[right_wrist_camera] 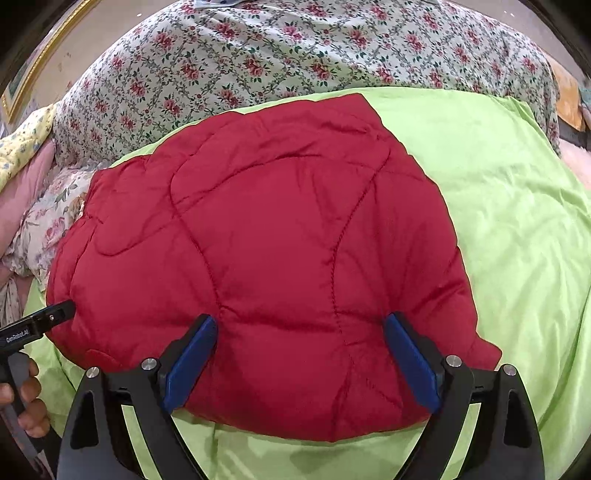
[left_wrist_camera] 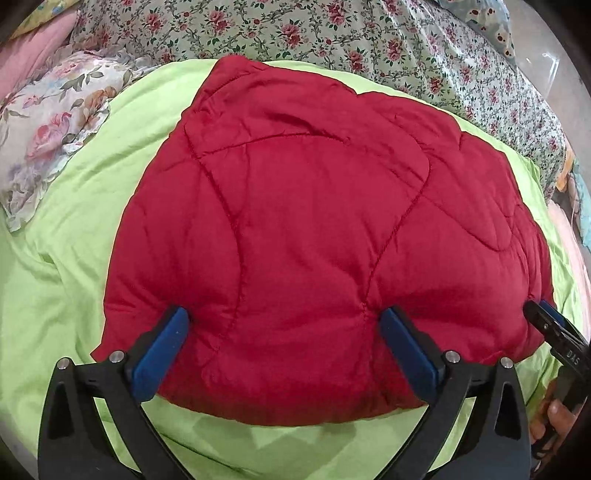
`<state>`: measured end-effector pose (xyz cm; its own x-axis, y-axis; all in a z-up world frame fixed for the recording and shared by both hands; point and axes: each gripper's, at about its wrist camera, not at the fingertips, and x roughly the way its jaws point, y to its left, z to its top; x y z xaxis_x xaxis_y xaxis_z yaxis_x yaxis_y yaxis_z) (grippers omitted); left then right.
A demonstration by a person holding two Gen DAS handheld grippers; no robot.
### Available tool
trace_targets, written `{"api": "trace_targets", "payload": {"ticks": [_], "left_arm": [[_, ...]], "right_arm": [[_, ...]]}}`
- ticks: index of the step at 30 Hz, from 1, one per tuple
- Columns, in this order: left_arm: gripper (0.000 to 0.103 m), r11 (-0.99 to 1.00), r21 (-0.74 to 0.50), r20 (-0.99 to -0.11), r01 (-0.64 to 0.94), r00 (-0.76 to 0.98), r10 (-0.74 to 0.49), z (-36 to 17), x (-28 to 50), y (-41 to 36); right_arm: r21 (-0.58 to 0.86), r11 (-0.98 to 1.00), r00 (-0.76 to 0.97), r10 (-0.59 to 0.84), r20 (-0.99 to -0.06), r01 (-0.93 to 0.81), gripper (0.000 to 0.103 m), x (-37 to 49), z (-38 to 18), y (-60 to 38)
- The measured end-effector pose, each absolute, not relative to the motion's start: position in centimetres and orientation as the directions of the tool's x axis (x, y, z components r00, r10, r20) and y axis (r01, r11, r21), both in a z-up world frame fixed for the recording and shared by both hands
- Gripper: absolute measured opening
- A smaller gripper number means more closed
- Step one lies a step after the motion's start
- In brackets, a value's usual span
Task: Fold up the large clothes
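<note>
A red quilted padded garment (left_wrist_camera: 295,221) lies folded into a thick bundle on a lime green sheet (left_wrist_camera: 74,258). My left gripper (left_wrist_camera: 286,314) stands wide open over the bundle's near edge. Its blue fingertips (left_wrist_camera: 181,321) dent the puffy fabric from above without pinching it. In the right wrist view the same garment (right_wrist_camera: 258,240) fills the middle. My right gripper (right_wrist_camera: 302,320) is also wide open, with both tips pressed onto the fabric near the front edge. Each gripper shows at the edge of the other's view, the right gripper (left_wrist_camera: 543,314) and the left gripper (right_wrist_camera: 55,314), at the bundle's sides.
The green sheet (right_wrist_camera: 517,240) covers a bed with a rose-patterned spread (left_wrist_camera: 332,33) behind it. A floral pillow (left_wrist_camera: 48,122) and pink cloth (left_wrist_camera: 33,44) lie at the left. A person's hand (right_wrist_camera: 26,391) holds the left gripper's handle.
</note>
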<state>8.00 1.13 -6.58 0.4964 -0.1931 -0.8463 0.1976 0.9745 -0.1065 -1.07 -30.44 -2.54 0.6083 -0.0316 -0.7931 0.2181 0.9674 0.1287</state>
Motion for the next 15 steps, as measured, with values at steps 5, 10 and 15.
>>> {"api": "trace_targets", "payload": {"ticks": [5, 10, 15], "left_arm": [[0.103, 0.974, -0.1, -0.845, 0.201, 0.5, -0.19, -6.7, 8.0, 1.1], [0.103, 0.974, -0.098, -0.844, 0.202, 0.501, -0.188, -6.7, 8.0, 1.1], [0.103, 0.974, -0.094, -0.842, 0.207, 0.505, -0.189, -6.7, 8.0, 1.1]], "right_arm": [[0.125, 0.964, 0.608, -0.047, -0.793, 0.237, 0.093, -1.4, -2.6, -30.3], [0.052, 0.975, 0.644, -0.104, -0.758, 0.217, 0.092, -2.1, -0.4, -28.4], [0.012, 0.994, 0.674, -0.063, -0.736, 0.107, 0.094, -1.4, 0.8, -25.3]]}}
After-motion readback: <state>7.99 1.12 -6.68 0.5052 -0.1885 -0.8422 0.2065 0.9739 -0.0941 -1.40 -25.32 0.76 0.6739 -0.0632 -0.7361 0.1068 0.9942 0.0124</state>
